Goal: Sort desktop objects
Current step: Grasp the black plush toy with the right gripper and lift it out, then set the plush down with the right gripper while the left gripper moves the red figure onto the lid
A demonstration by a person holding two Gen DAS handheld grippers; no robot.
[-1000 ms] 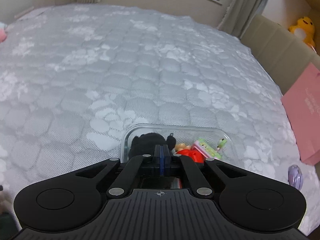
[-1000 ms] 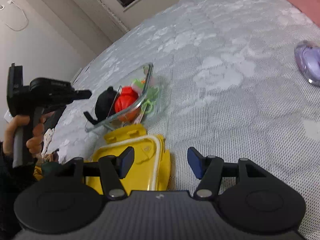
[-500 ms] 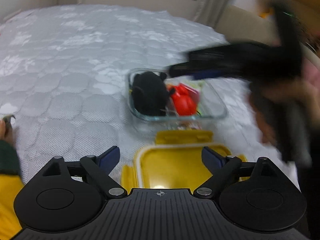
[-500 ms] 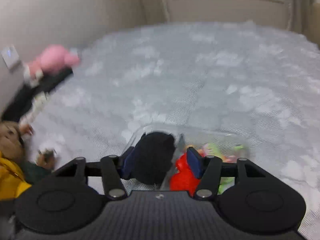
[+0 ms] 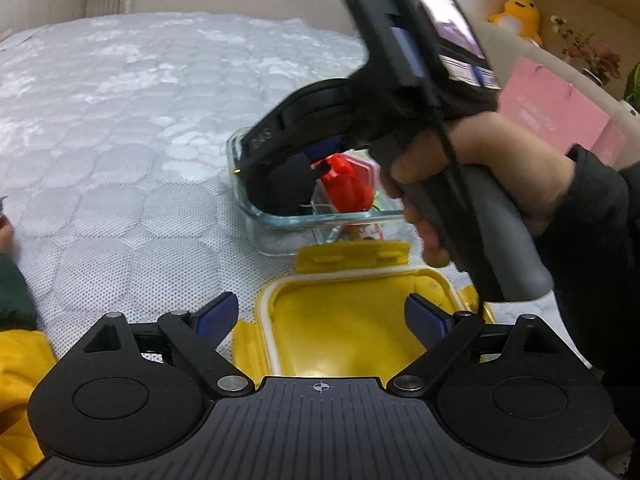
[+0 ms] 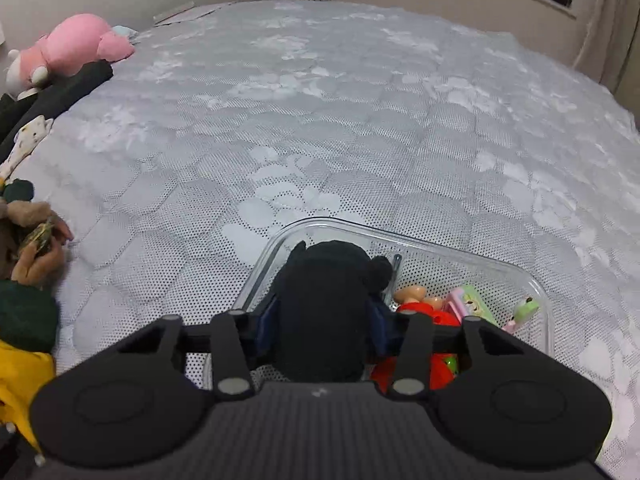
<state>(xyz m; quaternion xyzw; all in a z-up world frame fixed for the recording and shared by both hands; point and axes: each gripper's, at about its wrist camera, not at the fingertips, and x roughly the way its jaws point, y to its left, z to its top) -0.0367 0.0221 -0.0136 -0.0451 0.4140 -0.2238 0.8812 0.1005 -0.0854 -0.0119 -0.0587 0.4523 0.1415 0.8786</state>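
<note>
A clear glass container on the quilted bed holds a black plush toy, a red toy and small pastel toys. My right gripper reaches down into the container, its jaws closing on the black plush toy, with both blue pads against the toy's sides. In the left wrist view a hand holds that gripper over the container. My left gripper stands wide open, with nothing between its fingers, just above the yellow lid lying in front of the container.
A pink plush and dark cloth lie at the bed's left edge, with a brown plush nearer. A pink bag and a yellow duck plush stand at the right. Beyond the container stretches the grey bed cover.
My left gripper opened wide and drew back from the container to over the yellow lid. My right gripper swung from the lid to the container and narrowed around the black plush toy.
</note>
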